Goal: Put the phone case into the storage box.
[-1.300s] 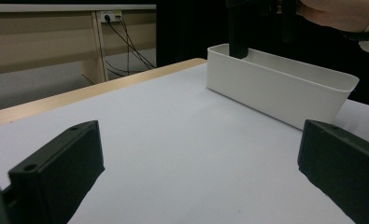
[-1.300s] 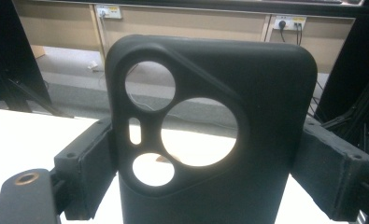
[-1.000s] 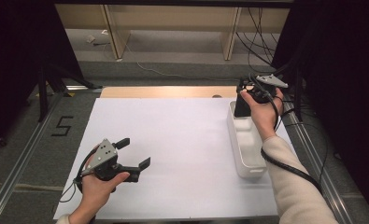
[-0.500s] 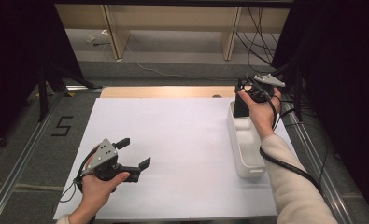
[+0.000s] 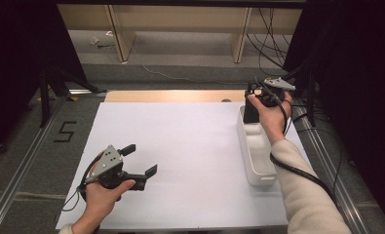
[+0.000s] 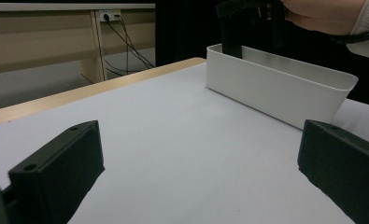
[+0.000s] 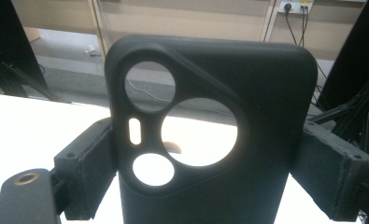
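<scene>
Phone case (image 7: 210,135), black with round camera cut-outs, stands upright between the jaws of the right gripper (image 5: 254,100), clamped by its two edges over the far end of the white bin (image 5: 256,155). A soft case could flex and slip from so narrow a hold, or catch the bin's rim and tip outside. Its lower end is cut off, so whether it touches the bin cannot be told. The left gripper (image 5: 137,163) hangs apart, empty, over the table (image 5: 190,141)
</scene>
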Available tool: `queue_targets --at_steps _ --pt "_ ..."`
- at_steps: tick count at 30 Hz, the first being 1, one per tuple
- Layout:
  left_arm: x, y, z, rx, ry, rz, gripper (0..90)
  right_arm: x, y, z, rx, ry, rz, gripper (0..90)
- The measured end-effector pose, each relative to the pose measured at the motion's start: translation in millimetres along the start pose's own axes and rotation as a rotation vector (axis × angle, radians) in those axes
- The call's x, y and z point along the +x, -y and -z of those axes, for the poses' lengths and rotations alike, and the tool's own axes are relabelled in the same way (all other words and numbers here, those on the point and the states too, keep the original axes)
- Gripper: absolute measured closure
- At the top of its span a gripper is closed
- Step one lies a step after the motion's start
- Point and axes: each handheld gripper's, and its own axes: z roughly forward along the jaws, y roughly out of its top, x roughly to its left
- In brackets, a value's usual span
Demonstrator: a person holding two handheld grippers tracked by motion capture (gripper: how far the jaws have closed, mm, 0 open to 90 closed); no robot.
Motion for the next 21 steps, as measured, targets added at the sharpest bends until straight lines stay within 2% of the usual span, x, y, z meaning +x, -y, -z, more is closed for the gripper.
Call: queue_targets --at_steps 21 --pt "-0.3 0.2 -0.2 0.002 0.001 0.003 0.0 -1.5 4.9 -7.8 0.031 0.004 0.005 15.1"
